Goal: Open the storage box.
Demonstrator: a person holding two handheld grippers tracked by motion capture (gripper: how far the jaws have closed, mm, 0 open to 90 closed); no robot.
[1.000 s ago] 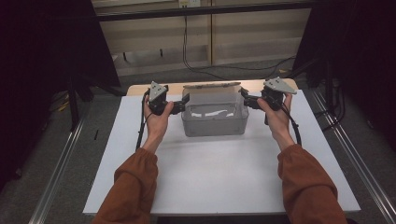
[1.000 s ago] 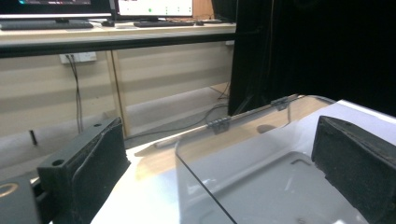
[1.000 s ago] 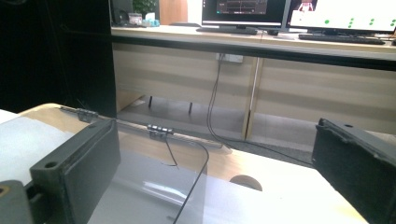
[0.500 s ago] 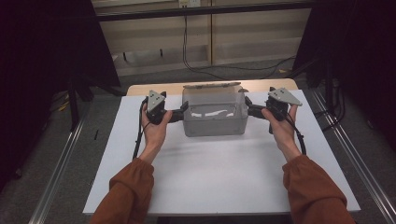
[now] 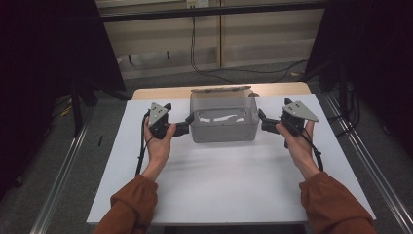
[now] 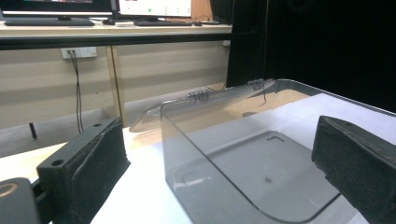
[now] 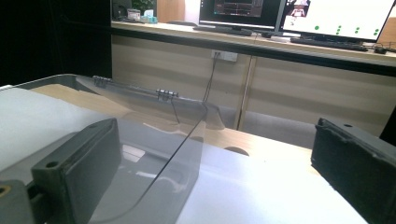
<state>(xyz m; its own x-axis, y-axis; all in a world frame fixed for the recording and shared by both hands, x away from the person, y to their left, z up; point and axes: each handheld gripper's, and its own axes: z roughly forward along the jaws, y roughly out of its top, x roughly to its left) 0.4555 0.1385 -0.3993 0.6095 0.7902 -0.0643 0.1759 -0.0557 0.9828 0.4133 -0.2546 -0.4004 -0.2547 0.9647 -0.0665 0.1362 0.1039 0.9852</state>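
Both hands have come down, so each open hand-held gripper, left (image 5: 187, 127) and right (image 5: 261, 123), straddles an end wall of the clear box (image 5: 224, 119) on the bench (image 5: 219, 185); uneven squeezing could tip it.

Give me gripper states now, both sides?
Left gripper: open, jaws straddling the clear box wall.
Right gripper: open, straddling the opposite wall.

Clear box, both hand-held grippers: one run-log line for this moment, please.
left hand-held gripper: open, jaws astride left wall | right hand-held gripper: open, astride right wall | clear box: on white table, lid open, looks empty
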